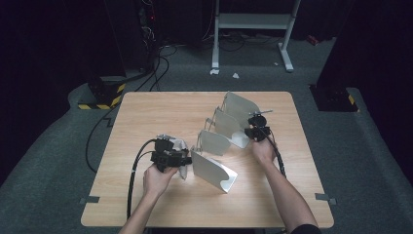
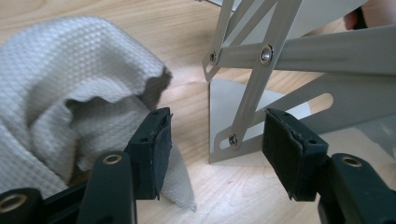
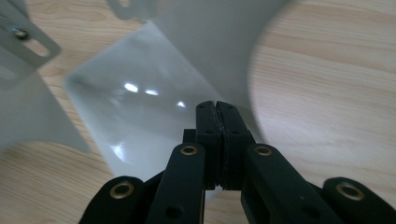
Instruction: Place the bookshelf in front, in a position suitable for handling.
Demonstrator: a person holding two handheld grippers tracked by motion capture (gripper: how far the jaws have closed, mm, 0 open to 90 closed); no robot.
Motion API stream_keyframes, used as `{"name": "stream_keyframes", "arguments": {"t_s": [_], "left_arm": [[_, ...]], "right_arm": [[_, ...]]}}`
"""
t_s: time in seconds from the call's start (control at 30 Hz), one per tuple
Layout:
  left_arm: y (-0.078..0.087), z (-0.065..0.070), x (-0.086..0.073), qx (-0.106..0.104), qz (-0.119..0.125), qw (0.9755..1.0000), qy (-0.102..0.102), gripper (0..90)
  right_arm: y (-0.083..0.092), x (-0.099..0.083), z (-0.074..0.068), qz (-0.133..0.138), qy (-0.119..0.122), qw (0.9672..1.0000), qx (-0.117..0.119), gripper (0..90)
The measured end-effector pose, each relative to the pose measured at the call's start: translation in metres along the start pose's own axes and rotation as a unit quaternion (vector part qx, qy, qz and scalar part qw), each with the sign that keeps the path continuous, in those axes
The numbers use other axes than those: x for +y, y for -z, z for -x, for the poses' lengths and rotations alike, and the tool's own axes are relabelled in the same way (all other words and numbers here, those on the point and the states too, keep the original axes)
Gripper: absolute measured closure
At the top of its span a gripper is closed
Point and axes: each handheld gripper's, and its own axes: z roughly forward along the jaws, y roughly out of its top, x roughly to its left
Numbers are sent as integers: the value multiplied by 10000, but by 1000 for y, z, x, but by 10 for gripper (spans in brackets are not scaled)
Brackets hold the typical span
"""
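While wooden table (image 1: 146,204) carries folding metal rack (image 1: 221,141) at centre, grey cloth (image 2: 60,93) lies bunched just left of rack's near end. Left gripper (image 2: 215,149) jaws spread, cloth against one pad, rack strut between. Right gripper (image 3: 217,140) pressed together, empty, above rack panel.

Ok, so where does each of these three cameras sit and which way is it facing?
High view: above the near edge, looking down at the light wooden table; both forearms show.
Left gripper view: rides the left gripper, open black jaws facing the grey woven cloth.
Right gripper view: rides the right gripper, shut jaws over a metal panel.
All share the expanding grey metal file rack.
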Motion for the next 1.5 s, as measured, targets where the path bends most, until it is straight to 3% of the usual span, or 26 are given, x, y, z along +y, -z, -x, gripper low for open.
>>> {"name": "stream_keyframes", "arguments": {"t_s": [0.1,0.2,0.33,0.43,0.53,0.73,0.8,0.87,0.93,1.13,1.27,1.33,1.4,1.5], "left_arm": [[-1,4,-2,-2,-20,10000,-3,420],[1,-1,-4,-21,4,10000,44,388],[11,-12,-6,218,196,9996,36,346],[21,-20,-8,513,336,9981,26,317],[23,-27,-9,831,293,9961,-2,289],[8,-36,-2,1147,160,9932,86,261],[-1,-37,3,1184,127,9928,133,258],[-11,-39,8,1373,-6,9905,96,257],[-17,-41,11,1431,-57,9896,116,271],[-35,-50,15,1616,-279,9863,170,406],[-36,-52,15,1814,-294,9830,42,554],[-35,-53,14,1866,-308,9820,-14,640],[-34,-55,14,1826,-343,9826,-18,705],[-33,-54,13,1798,-384,9829,-70,780]], "right_arm": [[-5,0,-9,-32,139,9999,36,876],[-5,-9,-8,-92,142,9998,138,852],[8,-27,-1,99,169,9992,337,772],[19,-43,2,257,213,9984,461,695],[29,-62,1,379,333,9973,528,628],[39,-92,-14,359,706,9951,589,575],[41,-99,-20,387,814,9941,609,565],[43,-102,-24,391,892,9928,695,561],[47,-107,-30,397,963,9913,800,557],[56,-122,-46,449,1285,9870,859,553],[57,-128,-53,436,1432,9849,868,552],[56,-126,-53,437,1444,9851,829,552],[54,-122,-51,441,1412,9862,739,553],[53,-111,-44,469,1225,9895,609,552]]}}
